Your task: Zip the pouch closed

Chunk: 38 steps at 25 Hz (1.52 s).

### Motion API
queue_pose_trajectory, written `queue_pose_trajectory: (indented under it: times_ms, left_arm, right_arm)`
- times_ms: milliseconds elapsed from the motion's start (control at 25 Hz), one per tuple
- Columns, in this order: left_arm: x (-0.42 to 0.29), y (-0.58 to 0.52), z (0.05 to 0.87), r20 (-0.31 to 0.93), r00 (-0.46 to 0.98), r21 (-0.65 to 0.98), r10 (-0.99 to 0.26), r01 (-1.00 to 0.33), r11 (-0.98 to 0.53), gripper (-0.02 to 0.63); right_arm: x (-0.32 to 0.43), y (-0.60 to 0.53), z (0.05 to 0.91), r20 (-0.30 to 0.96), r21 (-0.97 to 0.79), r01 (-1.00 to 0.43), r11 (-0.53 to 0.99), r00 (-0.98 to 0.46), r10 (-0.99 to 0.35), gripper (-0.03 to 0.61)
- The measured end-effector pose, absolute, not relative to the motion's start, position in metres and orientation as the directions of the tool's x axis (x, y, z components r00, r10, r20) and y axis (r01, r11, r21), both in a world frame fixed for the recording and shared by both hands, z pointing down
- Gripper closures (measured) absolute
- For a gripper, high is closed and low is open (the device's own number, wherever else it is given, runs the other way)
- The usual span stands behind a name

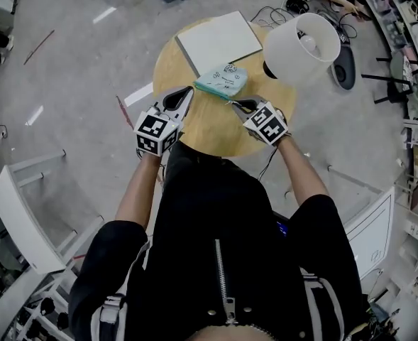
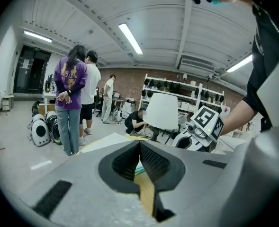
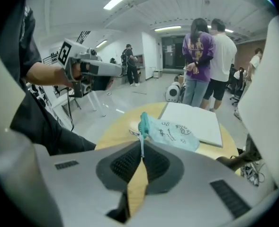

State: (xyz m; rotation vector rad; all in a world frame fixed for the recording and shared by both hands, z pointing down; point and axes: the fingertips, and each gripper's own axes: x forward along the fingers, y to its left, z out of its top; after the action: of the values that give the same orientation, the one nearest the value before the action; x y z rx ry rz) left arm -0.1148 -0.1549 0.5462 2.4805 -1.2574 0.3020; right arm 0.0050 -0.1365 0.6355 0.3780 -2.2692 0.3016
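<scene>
Grey floor (image 1: 74,55) surrounds the small round wooden tabletop (image 1: 201,130); a flat white board (image 1: 218,41) and a lamp's smooth white shade (image 1: 302,45) crowd its far edge, while the near half gives room to move; the soft teal pouch (image 1: 221,82), printed with dark doodles, lies just beside the board; the right gripper (image 1: 235,104) pinches its thin zipper pull (image 3: 141,143); the left gripper (image 1: 186,94) is closed on nothing, near the pouch's other end.
</scene>
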Motion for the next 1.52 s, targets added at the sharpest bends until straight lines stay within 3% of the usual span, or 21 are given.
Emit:
queue_pose_trajectory:
  times_ms: [520, 800, 1080, 1280, 1520]
  left_arm:
    - [-0.079, -0.175, 0.509, 0.289, 0.693, 0.134, -0.661, -0.713, -0.689, 0.584]
    - [-0.034, -0.165, 0.496, 0.272, 0.804, 0.107, -0.529, -0.572, -0.813, 0.495]
    - [-0.008, -0.164, 0.483, 0.241, 0.839, 0.076, -0.487, -0.517, -0.853, 0.514]
    - [0.001, -0.161, 0.482, 0.245, 0.857, 0.055, -0.454, -0.480, -0.876, 0.604]
    - [0.000, -0.157, 0.485, 0.263, 0.863, 0.076, -0.432, -0.465, -0.882, 0.609]
  right_arm:
    - [0.006, -0.174, 0.542, 0.620, -0.163, -0.490, 0.856, -0.726, -0.298, 0.565]
    - [0.003, -0.168, 0.509, 0.560, -0.190, -0.492, 0.849, -0.765, -0.318, 0.565]
    - [0.002, -0.163, 0.492, 0.532, -0.181, -0.477, 0.860, -0.783, -0.322, 0.565]
    - [0.002, -0.158, 0.492, 0.530, -0.180, -0.464, 0.867, -0.789, -0.312, 0.565]
    - [0.002, -0.150, 0.496, 0.527, -0.188, -0.454, 0.871, -0.795, -0.301, 0.565]
